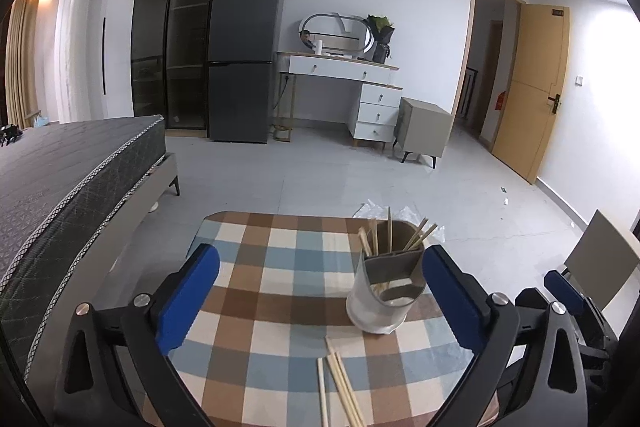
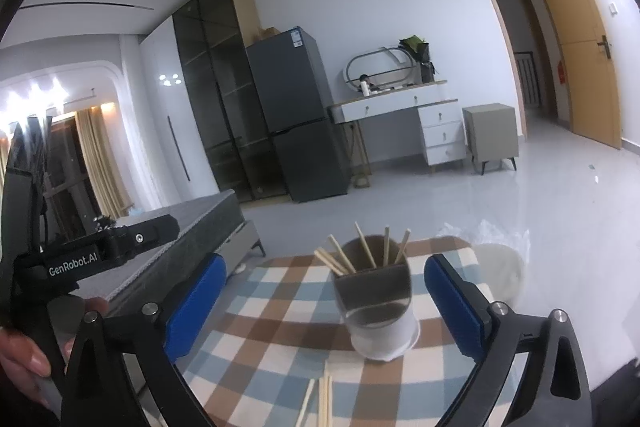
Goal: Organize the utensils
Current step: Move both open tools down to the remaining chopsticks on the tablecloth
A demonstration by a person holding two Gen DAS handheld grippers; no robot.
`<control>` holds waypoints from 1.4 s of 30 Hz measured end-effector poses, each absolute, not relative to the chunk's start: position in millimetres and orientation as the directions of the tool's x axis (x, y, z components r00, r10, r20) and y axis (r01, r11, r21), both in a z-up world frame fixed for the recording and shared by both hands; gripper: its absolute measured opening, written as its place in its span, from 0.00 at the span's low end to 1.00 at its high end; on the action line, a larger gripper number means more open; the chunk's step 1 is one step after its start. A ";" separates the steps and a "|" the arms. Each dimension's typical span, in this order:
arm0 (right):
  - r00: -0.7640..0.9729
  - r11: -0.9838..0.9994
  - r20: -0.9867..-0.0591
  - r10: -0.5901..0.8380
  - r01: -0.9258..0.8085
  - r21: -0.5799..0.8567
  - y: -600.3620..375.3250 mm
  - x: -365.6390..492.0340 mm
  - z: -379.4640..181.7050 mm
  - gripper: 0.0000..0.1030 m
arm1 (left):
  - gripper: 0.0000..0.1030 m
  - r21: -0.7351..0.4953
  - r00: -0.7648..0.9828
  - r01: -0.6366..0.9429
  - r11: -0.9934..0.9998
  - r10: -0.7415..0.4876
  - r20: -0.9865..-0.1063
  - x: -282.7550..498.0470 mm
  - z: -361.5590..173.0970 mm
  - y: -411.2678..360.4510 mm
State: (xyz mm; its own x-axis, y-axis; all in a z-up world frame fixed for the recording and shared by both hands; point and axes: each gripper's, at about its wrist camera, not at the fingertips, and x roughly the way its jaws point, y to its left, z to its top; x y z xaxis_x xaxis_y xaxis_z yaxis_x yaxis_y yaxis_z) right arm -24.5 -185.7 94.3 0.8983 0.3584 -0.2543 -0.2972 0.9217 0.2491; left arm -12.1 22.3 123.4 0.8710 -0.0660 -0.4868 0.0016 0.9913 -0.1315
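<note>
Chopsticks: several stand upright in the holder [image 1: 384,279], fanned apart [image 1: 420,237]; loose ones [image 1: 340,383] lie flat on the cloth near the front edge, just in front of the holder.
Left gripper [image 1: 320,295]: jaws spread wide, blue pads well apart, nothing between them but cloth; holder stands just inside the right-hand pad.
Right gripper [image 2: 324,303]: jaws wide apart, nothing pressed; holder stands between the pads without touching them.
Hand [image 2: 24,359]: fingers wrapped on the left gripper's black handle, at the left edge of the right wrist view.
Holder: pale cup base with a brown upper compartment, upright on the cloth.
Surface: table [image 1: 280,267] with rounded corners, covered in a blue, brown and cream check cloth.
Floor: pale grey tiles [image 1: 320,179]; crumpled clear plastic beyond the table.
Room: grey bed [image 1: 80,163] at left; dark refrigerator [image 1: 244,55]; white dressing table [image 1: 344,67] with oval mirror; grey nightstand [image 1: 424,127]; open wooden door [image 1: 532,87].
</note>
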 end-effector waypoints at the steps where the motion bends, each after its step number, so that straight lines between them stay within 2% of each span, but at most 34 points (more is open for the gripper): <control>1: 0.897 0.922 -0.258 0.359 -0.298 0.248 -184.5 -26.1 92.6 1.00 | 0.96 -0.128 0.870 0.001 0.992 -0.064 -0.488 -13.0 120.4 22.8; 14: 0.871 0.930 -0.331 0.362 -0.311 0.197 -161.7 -38.7 49.4 1.00 | 0.97 -0.123 0.827 -0.009 0.992 -0.061 -0.558 -29.7 65.9 30.6; 28: 0.798 0.941 -0.501 0.336 -0.267 0.205 -156.4 -6.9 -9.6 1.00 | 0.96 -0.153 0.632 -0.042 0.987 -0.092 -0.769 -1.6 -25.7 37.9; 36: 0.745 0.951 -0.594 0.303 -0.200 0.235 -163.5 13.1 -33.6 0.99 | 0.96 -0.107 0.458 -0.024 0.994 -0.084 -0.885 21.7 -74.8 23.6; 40: 0.716 0.951 -0.631 0.299 -0.173 0.254 -166.7 20.6 -40.6 0.94 | 0.96 -0.074 0.412 -0.011 0.997 -0.063 -0.909 35.2 -88.1 15.2; 42: 0.704 0.948 -0.642 0.305 -0.162 0.273 -169.9 23.9 -42.8 0.91 | 0.92 -0.060 0.398 -0.008 0.998 -0.052 -0.916 42.2 -94.1 13.3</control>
State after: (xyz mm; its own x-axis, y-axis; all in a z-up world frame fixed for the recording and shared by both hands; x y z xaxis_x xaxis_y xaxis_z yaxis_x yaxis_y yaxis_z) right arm 23.9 -169.9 -42.8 0.7037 0.3051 -0.6416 -0.1622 0.9483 0.2730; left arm 42.2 13.3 -94.1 0.3979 -0.0518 -0.9160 -0.0077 0.9982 -0.0598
